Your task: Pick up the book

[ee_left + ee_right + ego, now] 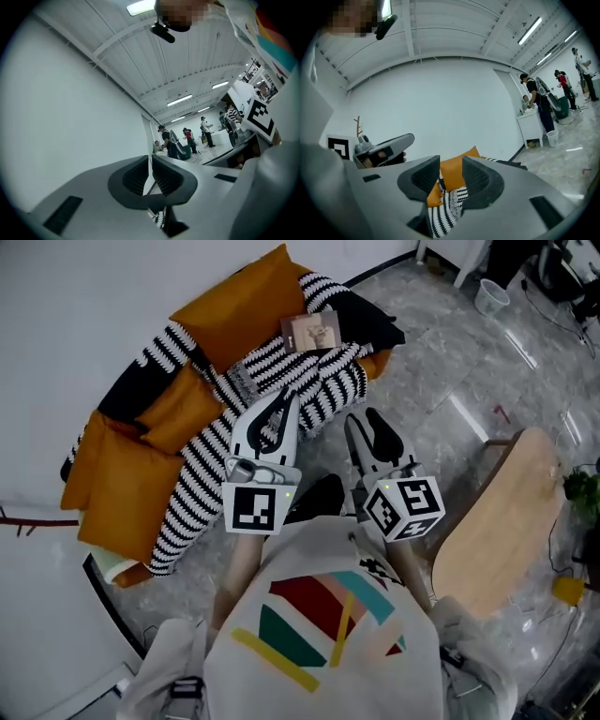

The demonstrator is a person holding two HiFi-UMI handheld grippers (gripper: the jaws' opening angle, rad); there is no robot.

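The book (312, 331), brown-covered with a picture on it, lies flat on a black-and-white striped blanket (281, 381) at the far end of an orange sofa (122, 474). Both grippers hang in front of the person's chest, well short of the book. My left gripper (289, 395) is shut and empty, its tips meeting over the blanket. My right gripper (364, 420) is beside it over the floor, shut with nothing held. The right gripper view looks past its jaws at an orange cushion (457, 166) and the blanket (447, 206). The book shows in neither gripper view.
A light wooden oval table (497, 521) stands on the grey marble floor at the right. A white bin (489, 296) sits far back. A plant (583, 493) and a yellow object (567, 589) are at the right edge. Several people (187, 140) stand far off.
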